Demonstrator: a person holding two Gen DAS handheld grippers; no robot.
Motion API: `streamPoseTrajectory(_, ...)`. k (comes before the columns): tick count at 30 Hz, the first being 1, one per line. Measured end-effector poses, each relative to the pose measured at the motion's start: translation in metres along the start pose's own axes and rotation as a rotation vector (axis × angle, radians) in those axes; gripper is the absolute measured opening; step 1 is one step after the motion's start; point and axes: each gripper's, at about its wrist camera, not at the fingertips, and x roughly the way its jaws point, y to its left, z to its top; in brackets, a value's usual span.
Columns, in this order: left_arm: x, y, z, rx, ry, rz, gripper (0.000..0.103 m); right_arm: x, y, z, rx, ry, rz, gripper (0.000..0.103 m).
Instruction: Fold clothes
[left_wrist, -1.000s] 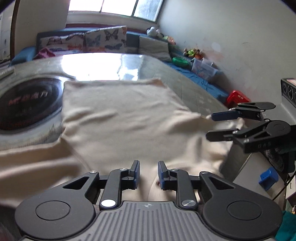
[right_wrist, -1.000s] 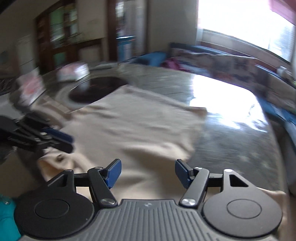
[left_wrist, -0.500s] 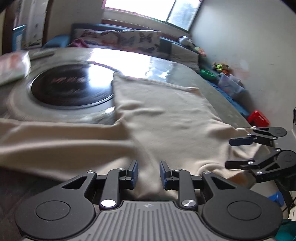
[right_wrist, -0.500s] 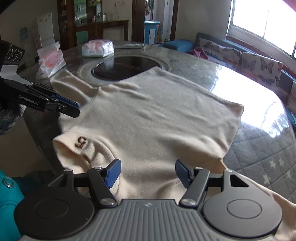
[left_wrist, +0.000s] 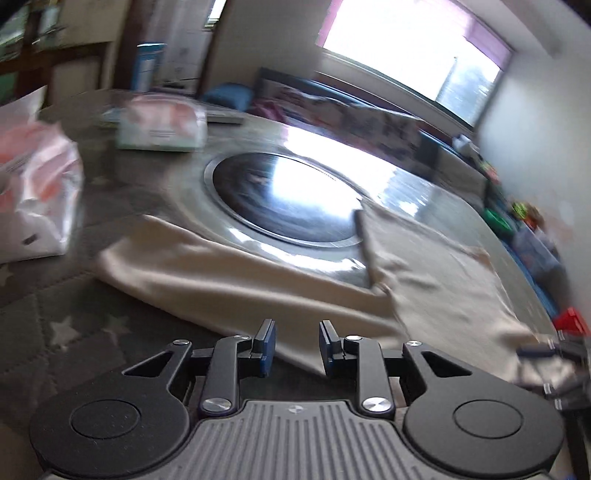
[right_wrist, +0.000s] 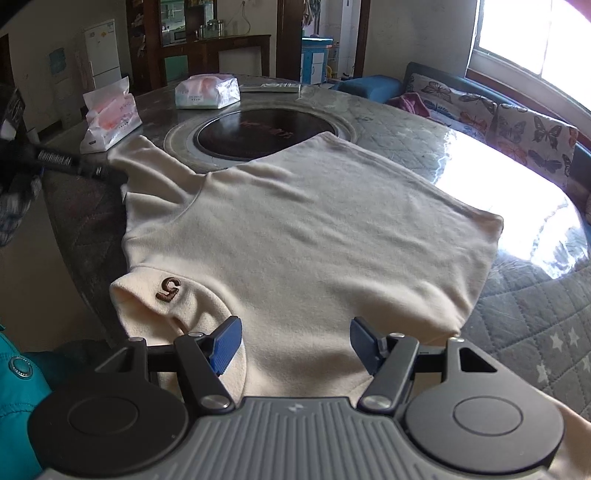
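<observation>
Tongs on our left (left_wrist: 293, 347) hang released at the near edge of the sweater's (right_wrist: 295, 229) left sleeve (left_wrist: 229, 273).
Our right tongs (right_wrist: 295, 345), jaws wide and empty, hover over the collar end; the sleeve runs away leftward across the counter (right_wrist: 535, 306), nearest our left hand.

Cream top (right_wrist: 303, 236) lies flat, spread out in the mid of the right view, on the round table (right_wrist: 535, 314). One sleeve (right_wrist: 147, 155) points to the upper left. Brown "5" (right_wrist: 168, 289) at lower left, on the folded collar.
</observation>
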Motion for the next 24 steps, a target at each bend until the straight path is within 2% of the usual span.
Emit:
streamPoseTrajectory(8, 0.006, 0.037, 0.015, -0.101, -0.070, 0.222, 0.029, 0.002, 0.003, 0.000, 0.005, -0.003, 0.013, 0.067)
streamPoseTrajectory(12, 0.007, 0.057, 0.020, -0.153, -0.077, 0.272, 0.029, 0.003, 0.002, 0.001, 0.005, -0.006, 0.013, 0.067)
streamPoseTrajectory(17, 0.011, 0.061, 0.025, -0.118, -0.085, 0.328, 0.029, 0.003, 0.000, 0.003, 0.017, -0.015, 0.009, 0.067)
streamPoseTrajectory(19, 0.010, 0.060, 0.027, -0.129, -0.090, 0.326, 0.034, 0.004, 0.001, 0.002, 0.019, -0.015, 0.007, 0.067)
streamPoseTrajectory(21, 0.005, 0.057, 0.026, -0.136, -0.115, 0.339, 0.046, 0.002, 0.001, 0.002, 0.020, -0.020, 0.007, 0.067)
streamPoseTrajectory(24, 0.001, 0.056, 0.025, -0.143, -0.137, 0.367, 0.049, -0.002, 0.001, 0.004, 0.021, -0.035, 0.007, 0.070)
